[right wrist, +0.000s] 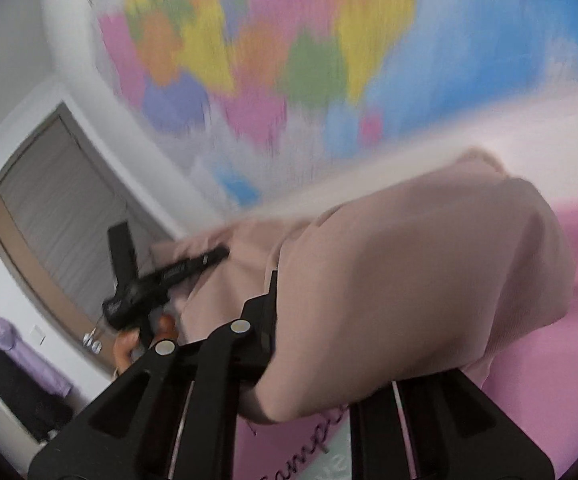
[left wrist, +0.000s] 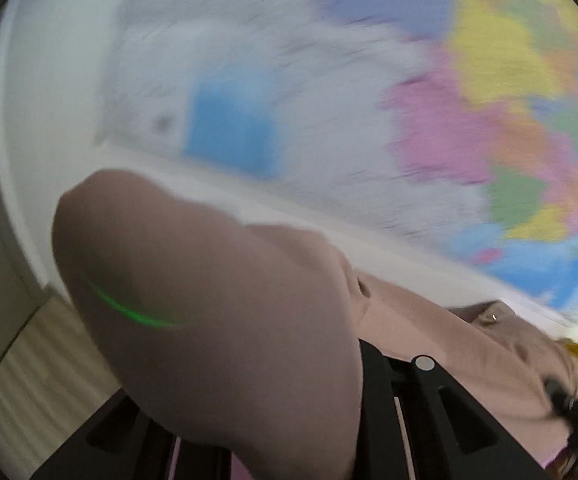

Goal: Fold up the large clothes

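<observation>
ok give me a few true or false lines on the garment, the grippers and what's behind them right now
1. The garment is beige-pink. True.
2. The right gripper hangs open with nothing in it. False: it is shut on the garment, which drapes over its fingers.
3. A coloured map hangs on the wall behind. True.
4. The left gripper holds a blue towel. False: it is shut on the same beige-pink garment.
5. The surface under the garment is a green sheet. False: a pink sheet lies there.
6. The right wrist view shows the left gripper, with a hand on it. True.
</observation>
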Demonstrator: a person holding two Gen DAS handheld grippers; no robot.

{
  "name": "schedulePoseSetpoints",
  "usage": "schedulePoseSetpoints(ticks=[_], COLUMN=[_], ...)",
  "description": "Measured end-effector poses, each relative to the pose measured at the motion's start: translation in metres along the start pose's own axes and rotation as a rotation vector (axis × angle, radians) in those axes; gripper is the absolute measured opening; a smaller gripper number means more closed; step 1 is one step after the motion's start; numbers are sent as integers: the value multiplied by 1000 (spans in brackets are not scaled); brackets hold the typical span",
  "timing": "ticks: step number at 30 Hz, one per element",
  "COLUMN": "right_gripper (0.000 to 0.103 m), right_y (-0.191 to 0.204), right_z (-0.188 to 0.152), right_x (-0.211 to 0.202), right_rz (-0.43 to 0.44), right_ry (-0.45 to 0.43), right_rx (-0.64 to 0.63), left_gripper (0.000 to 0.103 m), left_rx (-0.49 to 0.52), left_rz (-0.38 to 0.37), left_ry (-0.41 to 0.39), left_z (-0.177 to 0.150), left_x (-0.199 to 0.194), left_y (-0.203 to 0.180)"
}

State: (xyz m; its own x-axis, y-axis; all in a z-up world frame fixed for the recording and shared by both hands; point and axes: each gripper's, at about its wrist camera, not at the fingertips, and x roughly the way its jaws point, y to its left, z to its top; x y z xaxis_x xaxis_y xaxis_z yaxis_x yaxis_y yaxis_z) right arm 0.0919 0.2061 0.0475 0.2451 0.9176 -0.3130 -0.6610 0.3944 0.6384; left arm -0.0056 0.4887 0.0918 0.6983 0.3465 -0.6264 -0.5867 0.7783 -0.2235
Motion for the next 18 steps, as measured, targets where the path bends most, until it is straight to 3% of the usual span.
schedulePoseSetpoints(ticks=[4,6,7,8,10,13,15,18], right_gripper=[16,24,33,40,52,69,72,75], right_y=[-23,-32,-37,-40,-47,-59,-70,-92], right_z=[-46,-63,-67,-68,-68,-65,-63,-50], right_x=[48,45,38,30,10,-25,-44,-58], right_rz=[-23,-19,-20,-16,-16,-55,-101,-116], right_ry=[207,249,261,263,255,226,196,141], right_rx=[45,60,67,70,83,100,118,199], left_gripper=[14,20,28,35,37,52,59,62], left_rx=[-110,-159,-170,-174,-152,-129,-110,-61], left_rz=[77,35,27,25,10,-56,-116,-122], left_ry=[181,192,184,179,187,221,246,255], left_z=[-51,-67,-70,-72,-74,-77,-82,-87], left_x=[53,57,54,50,45,40,37,35], left_y=[69,89,92,95,94,91,88,80])
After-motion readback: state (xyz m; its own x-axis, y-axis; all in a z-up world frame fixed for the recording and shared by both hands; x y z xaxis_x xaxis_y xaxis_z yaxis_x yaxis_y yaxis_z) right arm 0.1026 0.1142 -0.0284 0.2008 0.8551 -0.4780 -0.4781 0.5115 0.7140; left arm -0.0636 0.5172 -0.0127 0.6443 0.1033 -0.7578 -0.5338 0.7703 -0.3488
